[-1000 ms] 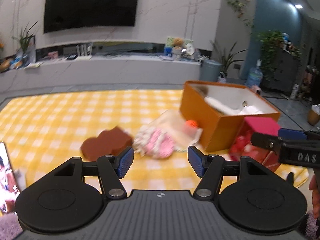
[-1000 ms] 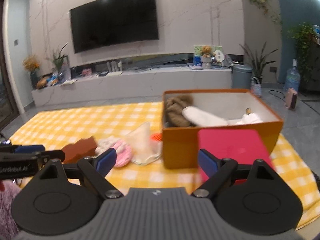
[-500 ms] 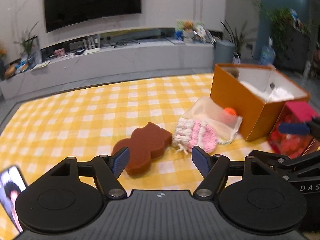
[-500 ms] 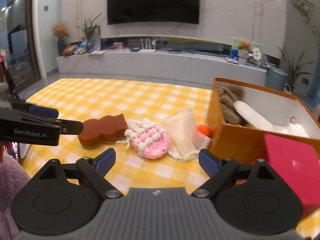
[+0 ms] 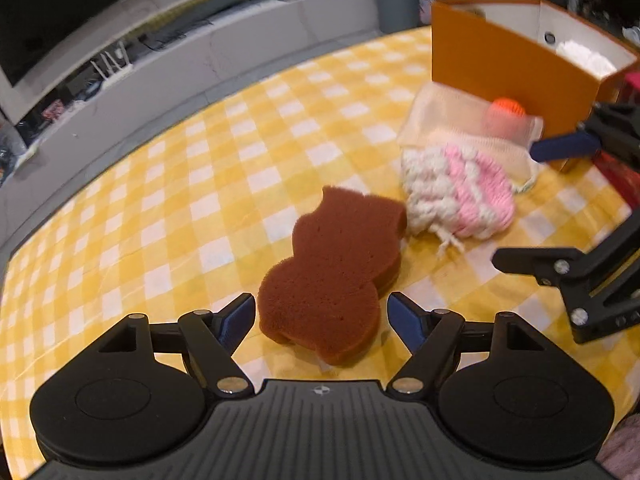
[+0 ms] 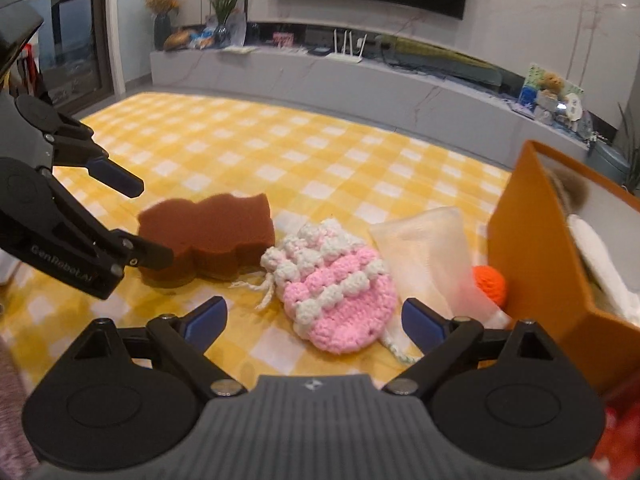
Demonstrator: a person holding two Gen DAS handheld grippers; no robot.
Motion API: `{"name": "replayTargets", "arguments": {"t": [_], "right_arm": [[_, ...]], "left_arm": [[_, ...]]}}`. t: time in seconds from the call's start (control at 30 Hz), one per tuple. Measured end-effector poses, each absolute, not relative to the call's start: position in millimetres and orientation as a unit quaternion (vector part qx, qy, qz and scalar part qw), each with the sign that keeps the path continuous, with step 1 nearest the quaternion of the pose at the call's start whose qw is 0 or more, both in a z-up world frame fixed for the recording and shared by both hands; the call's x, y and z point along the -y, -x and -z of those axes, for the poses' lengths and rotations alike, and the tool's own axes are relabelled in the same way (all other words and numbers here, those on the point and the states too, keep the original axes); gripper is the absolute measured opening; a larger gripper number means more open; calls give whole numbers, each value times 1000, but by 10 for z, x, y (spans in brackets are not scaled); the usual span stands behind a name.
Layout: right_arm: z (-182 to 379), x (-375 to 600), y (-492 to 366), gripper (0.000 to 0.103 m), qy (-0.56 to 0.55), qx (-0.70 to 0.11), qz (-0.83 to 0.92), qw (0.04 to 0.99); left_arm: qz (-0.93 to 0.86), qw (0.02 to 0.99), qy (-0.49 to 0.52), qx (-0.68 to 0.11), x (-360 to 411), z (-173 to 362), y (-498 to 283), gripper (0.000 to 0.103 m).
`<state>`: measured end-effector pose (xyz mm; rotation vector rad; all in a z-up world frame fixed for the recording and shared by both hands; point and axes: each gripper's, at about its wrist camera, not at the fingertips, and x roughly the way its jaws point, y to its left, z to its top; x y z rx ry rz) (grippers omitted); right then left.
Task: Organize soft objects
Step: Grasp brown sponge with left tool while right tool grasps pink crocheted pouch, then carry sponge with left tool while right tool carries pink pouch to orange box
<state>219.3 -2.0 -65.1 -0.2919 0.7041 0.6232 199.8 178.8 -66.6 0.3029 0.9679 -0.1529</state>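
A brown bear-shaped sponge (image 5: 332, 276) lies on the yellow checked cloth (image 5: 200, 184). My left gripper (image 5: 321, 314) is open, its fingers on either side of the sponge's near end. A pink and white crocheted pouch (image 6: 332, 284) lies right of the sponge (image 6: 208, 236). My right gripper (image 6: 314, 322) is open just before the pouch. A sheer mesh bag (image 6: 428, 248) with an orange ball (image 6: 490, 282) lies against the orange box (image 6: 536, 284), which holds soft items. The left gripper also shows in the right wrist view (image 6: 132, 220).
A red box (image 5: 624, 168) stands at the orange box's (image 5: 500, 64) near corner. A long grey TV console (image 6: 360, 80) runs along the far wall beyond the cloth (image 6: 280, 152). Pink fuzzy fabric (image 6: 12, 420) shows at the lower left.
Both grippers have moved forward and down toward the cloth. The left one now straddles the sponge's near end; the right one has closed in on the pouch. Both stayed open.
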Motion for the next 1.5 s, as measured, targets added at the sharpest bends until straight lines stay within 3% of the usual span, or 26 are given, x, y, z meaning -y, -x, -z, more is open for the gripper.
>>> {"name": "replayTargets", "arguments": {"t": [0.3, 0.4, 0.43, 0.7, 0.8, 1.0, 1.1, 1.5], "right_arm": [[911, -58, -2538, 93, 156, -350, -293, 876], [939, -69, -2540, 88, 147, -346, -296, 878], [941, -79, -2533, 82, 147, -344, -298, 878], [938, -119, -2481, 70, 161, -338, -296, 879], [946, -124, -2490, 62, 166, -341, -297, 877], [840, -204, -2385, 31, 212, -314, -310, 872], [773, -212, -2372, 24, 208, -316, -310, 872], [295, 139, -1915, 23, 154, -287, -298, 897]], "left_arm": [[82, 870, -146, -464, -1853, 832, -2163, 94], [69, 872, -143, -464, -1883, 862, -2197, 94], [64, 873, -139, -463, -1897, 870, -2203, 94], [36, 894, -134, -426, -1905, 765, -2139, 59], [33, 899, -142, -412, -1876, 706, -2105, 55], [22, 906, -108, -409, -1828, 537, -2050, 53], [12, 907, -89, -411, -1779, 427, -2001, 53], [-4, 915, -59, -399, -1452, -16, -1634, 53]]}}
